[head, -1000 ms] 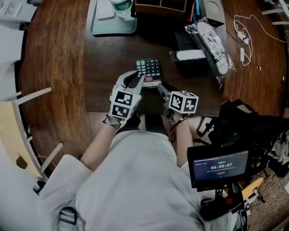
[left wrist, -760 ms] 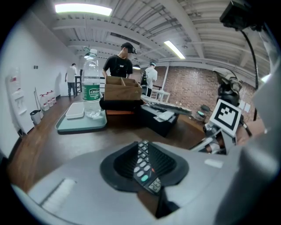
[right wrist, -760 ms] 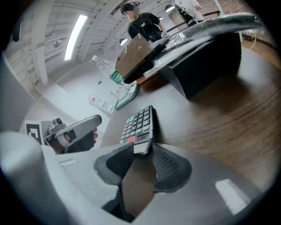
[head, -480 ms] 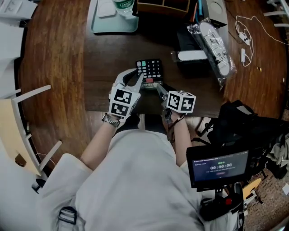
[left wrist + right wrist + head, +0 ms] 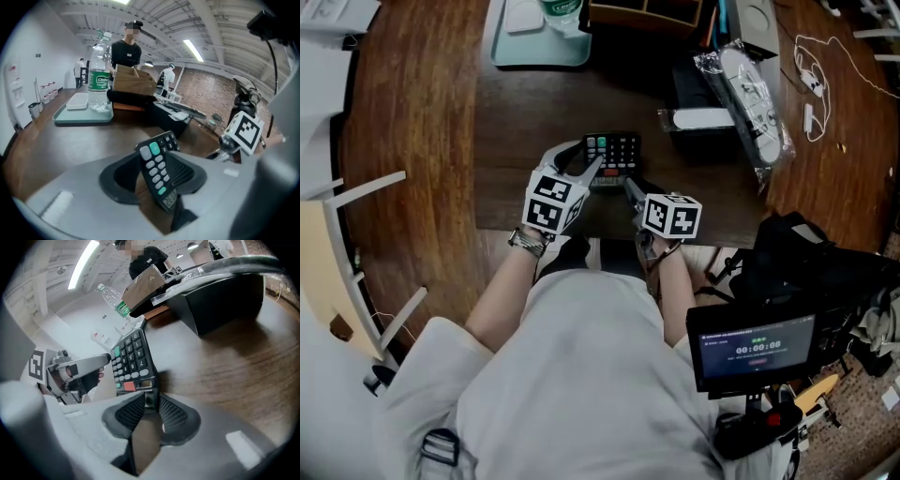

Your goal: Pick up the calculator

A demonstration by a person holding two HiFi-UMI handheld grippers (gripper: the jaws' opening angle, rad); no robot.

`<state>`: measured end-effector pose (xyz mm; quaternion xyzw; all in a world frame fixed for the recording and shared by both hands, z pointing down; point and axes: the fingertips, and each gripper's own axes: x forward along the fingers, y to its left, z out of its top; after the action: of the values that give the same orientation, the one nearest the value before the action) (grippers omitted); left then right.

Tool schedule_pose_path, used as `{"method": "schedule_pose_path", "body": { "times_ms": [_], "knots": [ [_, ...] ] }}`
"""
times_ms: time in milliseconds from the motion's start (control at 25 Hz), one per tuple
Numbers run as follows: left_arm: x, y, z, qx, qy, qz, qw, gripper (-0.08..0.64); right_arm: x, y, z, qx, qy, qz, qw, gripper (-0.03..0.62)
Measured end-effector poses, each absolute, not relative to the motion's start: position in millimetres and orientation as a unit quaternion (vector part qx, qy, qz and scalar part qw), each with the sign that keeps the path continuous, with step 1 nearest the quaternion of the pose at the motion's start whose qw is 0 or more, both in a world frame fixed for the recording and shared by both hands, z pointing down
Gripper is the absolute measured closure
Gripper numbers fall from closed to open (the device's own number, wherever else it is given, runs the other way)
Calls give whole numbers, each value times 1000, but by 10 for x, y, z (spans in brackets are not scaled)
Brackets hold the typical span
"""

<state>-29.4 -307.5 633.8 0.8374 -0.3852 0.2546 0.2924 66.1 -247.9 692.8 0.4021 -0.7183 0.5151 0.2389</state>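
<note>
1. Left gripper: jaws have just been opening. The calculator stands tilted between them, against one pad with a gap to the other, so it isn't clamped.
2. Right gripper: jaws have just been closing, and the pads now pinch the calculator's near edge.
3. The calculator is between both grippers, over the dark desk mat.

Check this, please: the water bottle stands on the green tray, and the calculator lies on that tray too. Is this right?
Not quite. The water bottle does stand on the green tray, but the calculator is not on it: it is off the tray, nearer the person, between the left tool and the right tool. The head view shows this.
</note>
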Motion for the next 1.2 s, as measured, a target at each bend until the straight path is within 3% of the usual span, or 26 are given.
{"method": "schedule_pose_path", "body": {
  "times_ms": [480,720,960,1040,1200],
  "knots": [
    [-448,-3270,6368,847,-381,217,300,351,606,-2515,6937,382,-727,517,243,500],
    [-194,-3222,6454,887,-260,190,330,291,595,-2521,6927,372,-736,505,254,500],
    [-121,-3207,6609,891,-231,203,335,300,603,-2509,6934,363,-742,502,258,503],
    [-80,-3179,6597,894,-223,197,335,347,598,-2505,6938,359,-744,501,258,508],
    [-74,-3154,6559,895,-226,188,335,365,603,-2505,6934,363,-746,495,259,511]
  ]
}}
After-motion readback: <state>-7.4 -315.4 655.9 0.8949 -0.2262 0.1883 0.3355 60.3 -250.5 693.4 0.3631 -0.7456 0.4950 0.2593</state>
